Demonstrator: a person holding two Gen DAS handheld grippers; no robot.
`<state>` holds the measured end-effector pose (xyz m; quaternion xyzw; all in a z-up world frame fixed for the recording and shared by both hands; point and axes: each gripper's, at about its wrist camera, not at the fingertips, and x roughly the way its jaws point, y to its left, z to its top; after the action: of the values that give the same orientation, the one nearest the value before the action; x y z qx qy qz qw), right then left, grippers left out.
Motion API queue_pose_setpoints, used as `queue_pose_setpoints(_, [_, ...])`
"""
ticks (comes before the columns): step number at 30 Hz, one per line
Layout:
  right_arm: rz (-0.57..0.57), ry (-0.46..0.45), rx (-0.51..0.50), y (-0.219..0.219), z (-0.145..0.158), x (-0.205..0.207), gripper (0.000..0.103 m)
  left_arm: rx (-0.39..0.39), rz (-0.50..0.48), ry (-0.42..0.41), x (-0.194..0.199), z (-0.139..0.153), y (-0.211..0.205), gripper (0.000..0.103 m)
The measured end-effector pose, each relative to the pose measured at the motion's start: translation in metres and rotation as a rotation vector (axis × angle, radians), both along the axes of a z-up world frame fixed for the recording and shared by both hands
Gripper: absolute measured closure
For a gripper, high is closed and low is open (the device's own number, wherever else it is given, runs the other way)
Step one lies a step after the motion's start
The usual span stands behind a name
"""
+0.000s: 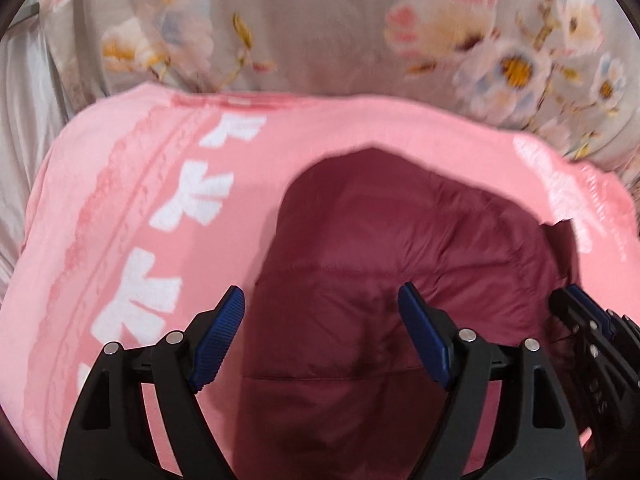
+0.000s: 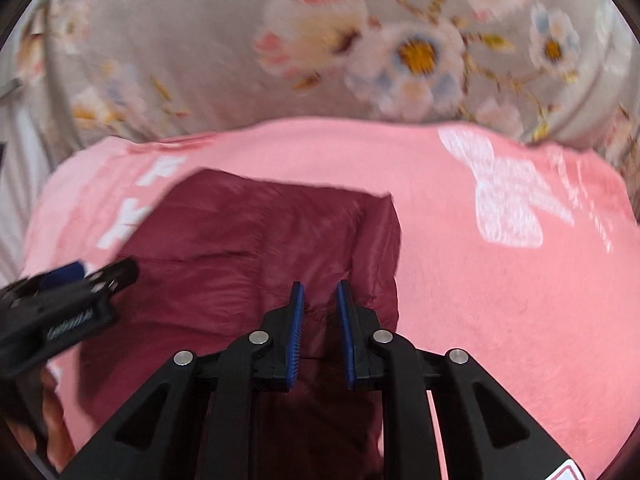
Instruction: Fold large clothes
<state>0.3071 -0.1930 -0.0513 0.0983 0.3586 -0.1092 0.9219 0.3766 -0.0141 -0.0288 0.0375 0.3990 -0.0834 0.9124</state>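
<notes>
A dark red quilted garment (image 1: 360, 264) lies folded into a thick bundle on a pink blanket (image 1: 120, 208); it also shows in the right wrist view (image 2: 248, 248). My left gripper (image 1: 322, 300) is wide open above the garment and holds nothing. My right gripper (image 2: 319, 294) hovers over the garment's right part with its jaws a narrow gap apart and nothing between them. Each gripper shows at the edge of the other's view: the right one (image 1: 592, 332), the left one (image 2: 68, 300).
The pink blanket (image 2: 500, 280) with white prints covers the bed around the garment. Behind it lies grey floral bedding (image 1: 320, 28), also in the right wrist view (image 2: 200, 48). A pale curtain-like cloth (image 1: 20, 120) hangs at the far left.
</notes>
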Motion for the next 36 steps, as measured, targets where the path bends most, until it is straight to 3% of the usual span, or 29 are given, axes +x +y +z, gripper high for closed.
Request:
queue_pose_setpoints(4, [-0.025,0.012,0.055,-0.013,-0.027,0.001,0.091,-0.024,0.007,0.013,0.005,-0.025,0.003,0.017])
queue_pose_setpoints(10, [-0.018,-0.001,0.075,-0.018,-0.045,0.000,0.092,-0.004,-0.015,-0.009,0.002,-0.037,-0.005,0.017])
queue_pose_setpoints(21, [-0.013,0.001,0.074,-0.020,-0.043,0.003,0.089,-0.013,-0.005,-0.008,0.002,-0.048,-0.006,0.016])
queue_pose_setpoints(25, [0.004,0.020,0.020,-0.015,-0.036,0.001,0.086,-0.004,0.005,0.001,0.002,-0.047,-0.008,0.014])
queue_pose_setpoints(27, [-0.009,0.008,0.019,-0.011,-0.023,-0.015,0.077,-0.009,0.007,0.019,-0.002,-0.044,-0.004,0.014])
queue_pose_setpoints(29, [-0.006,-0.049,0.050,-0.008,-0.009,-0.041,0.050,-0.013,0.017,0.019,-0.016,-0.036,0.004,0.014])
queue_pose_setpoints(34, [-0.002,-0.110,0.017,0.013,0.006,-0.099,0.027,0.002,0.027,-0.047,-0.071,-0.019,0.021,0.007])
queue_pose_setpoints(36, [0.003,-0.115,0.012,0.021,0.006,-0.120,0.023,-0.009,0.030,-0.070,-0.099,-0.016,0.029,0.007])
